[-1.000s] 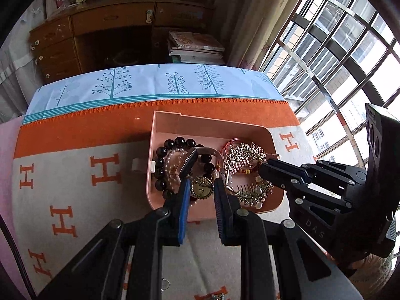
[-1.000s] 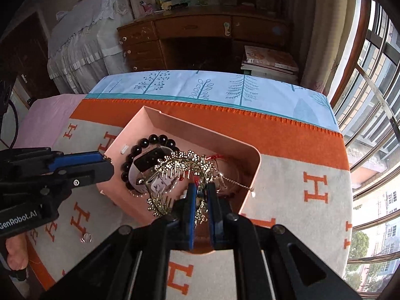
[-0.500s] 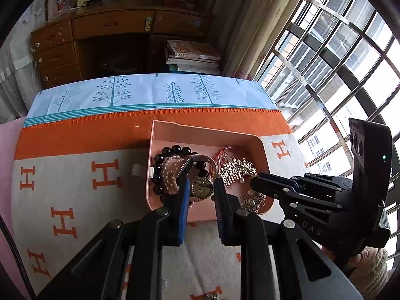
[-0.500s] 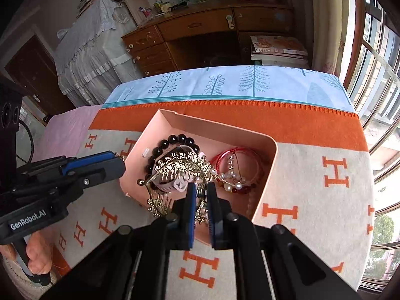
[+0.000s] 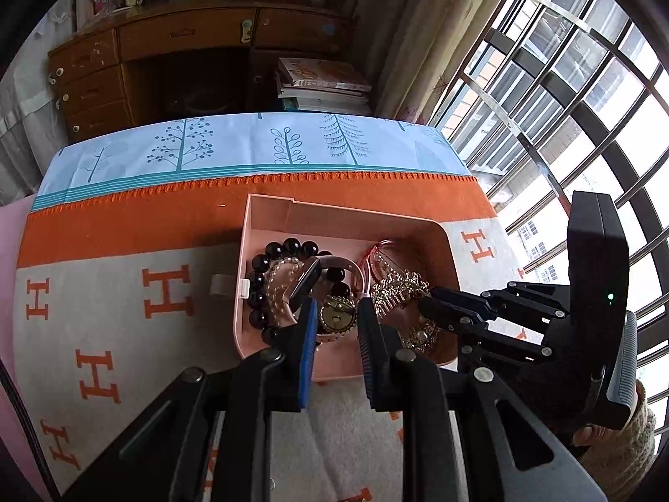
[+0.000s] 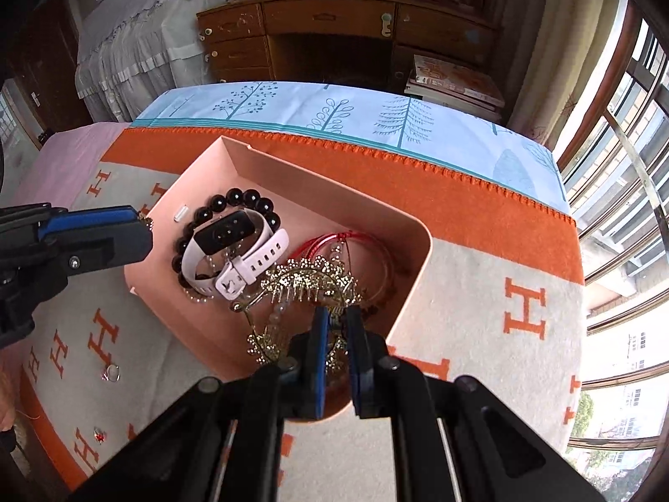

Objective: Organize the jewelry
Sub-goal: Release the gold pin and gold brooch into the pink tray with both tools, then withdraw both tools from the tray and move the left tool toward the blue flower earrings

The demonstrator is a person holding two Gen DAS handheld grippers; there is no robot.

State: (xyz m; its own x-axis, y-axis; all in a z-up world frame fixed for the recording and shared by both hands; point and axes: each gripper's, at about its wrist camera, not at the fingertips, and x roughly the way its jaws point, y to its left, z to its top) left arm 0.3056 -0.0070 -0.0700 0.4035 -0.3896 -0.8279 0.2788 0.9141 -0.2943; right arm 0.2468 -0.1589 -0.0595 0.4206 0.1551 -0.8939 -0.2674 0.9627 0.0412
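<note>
A pink tray (image 5: 267,209) (image 6: 317,175) sits on the orange-and-grey blanket. It holds a black bead bracelet (image 5: 292,247) (image 6: 244,197), a pink-strapped smartwatch (image 6: 234,247), a red bangle (image 6: 355,238) and a gold hair comb (image 5: 401,288) (image 6: 309,280). My left gripper (image 5: 336,313) is shut on a round gold pendant (image 5: 336,318) above the tray's near side. My right gripper (image 6: 336,318) is shut on the gold hair comb over the tray's right half.
Small loose trinkets (image 6: 111,373) lie on the blanket left of the tray. A wooden desk (image 6: 334,29) and stacked books (image 5: 322,83) stand beyond the bed edge. A barred window (image 5: 564,83) is at the right.
Both grippers have drawn back and up a little. The hair comb has sunk lower into the tray's right half, still in the right gripper.
</note>
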